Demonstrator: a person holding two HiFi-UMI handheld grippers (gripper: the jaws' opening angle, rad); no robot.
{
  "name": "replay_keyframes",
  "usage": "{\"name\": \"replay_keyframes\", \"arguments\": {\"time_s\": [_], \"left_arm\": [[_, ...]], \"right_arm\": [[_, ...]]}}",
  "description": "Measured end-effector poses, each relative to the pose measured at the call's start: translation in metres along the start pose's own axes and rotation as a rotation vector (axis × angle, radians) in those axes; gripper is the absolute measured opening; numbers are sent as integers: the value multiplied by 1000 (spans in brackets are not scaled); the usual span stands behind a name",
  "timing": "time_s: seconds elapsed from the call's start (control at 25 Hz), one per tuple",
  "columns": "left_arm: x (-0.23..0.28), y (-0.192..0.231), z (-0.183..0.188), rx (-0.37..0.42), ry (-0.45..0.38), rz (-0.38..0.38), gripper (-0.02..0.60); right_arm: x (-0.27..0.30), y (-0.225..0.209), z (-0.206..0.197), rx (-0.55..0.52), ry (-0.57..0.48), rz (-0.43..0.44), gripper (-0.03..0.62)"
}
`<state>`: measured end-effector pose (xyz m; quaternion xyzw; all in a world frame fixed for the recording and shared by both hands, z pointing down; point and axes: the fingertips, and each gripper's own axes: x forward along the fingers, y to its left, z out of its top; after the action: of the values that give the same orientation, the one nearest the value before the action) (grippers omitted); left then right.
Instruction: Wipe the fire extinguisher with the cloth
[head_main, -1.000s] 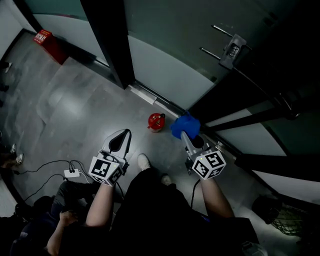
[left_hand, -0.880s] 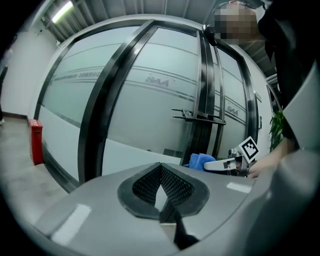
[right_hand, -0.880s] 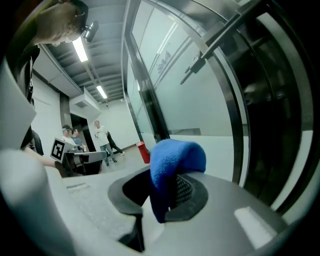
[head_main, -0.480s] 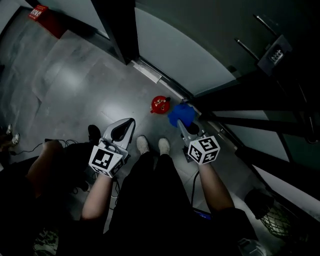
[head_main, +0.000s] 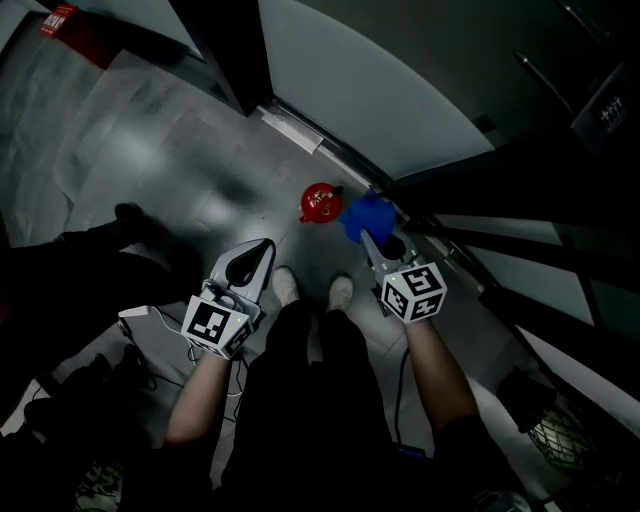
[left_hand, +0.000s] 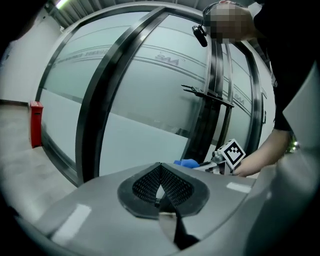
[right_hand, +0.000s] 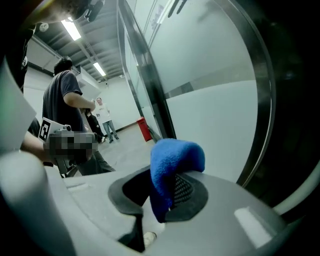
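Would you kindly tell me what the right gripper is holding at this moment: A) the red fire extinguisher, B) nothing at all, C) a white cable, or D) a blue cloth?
D: in the right gripper view the blue cloth is pinched between the fingers of the right gripper, while the red fire extinguisher stands untouched on the floor.

Both forearms reach forward and down, side by side. The left claw (head_main: 258, 255) has its jaws pressed together, empty. The right claw (head_main: 370, 238) pinches a blue cloth (head_main: 364, 214).
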<state>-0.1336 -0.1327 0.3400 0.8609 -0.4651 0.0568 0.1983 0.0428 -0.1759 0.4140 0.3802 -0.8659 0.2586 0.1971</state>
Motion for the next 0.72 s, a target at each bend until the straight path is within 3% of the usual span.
{"name": "replay_keyframes", "arguments": {"time_s": [0.16,0.36,0.48,0.64,0.72], "left_arm": [[17,12,-35,29,-4,-7,6],[51,45,-123,72,-34,31,6],[76,72,-166,71,-90,65,6],[115,114,-217,152,-162,88,6],[130,127,-246,151,-169,94,6]], "right_arm": [[27,-29,-42,23,8,-30,58],[72,-66,-105,32,-45,-26,58],[110,-97,-137,73,-121,-5,58],[170,-139,-156,44,-243,32,58],[188,-145,-169,62,-278,75,58]]}}
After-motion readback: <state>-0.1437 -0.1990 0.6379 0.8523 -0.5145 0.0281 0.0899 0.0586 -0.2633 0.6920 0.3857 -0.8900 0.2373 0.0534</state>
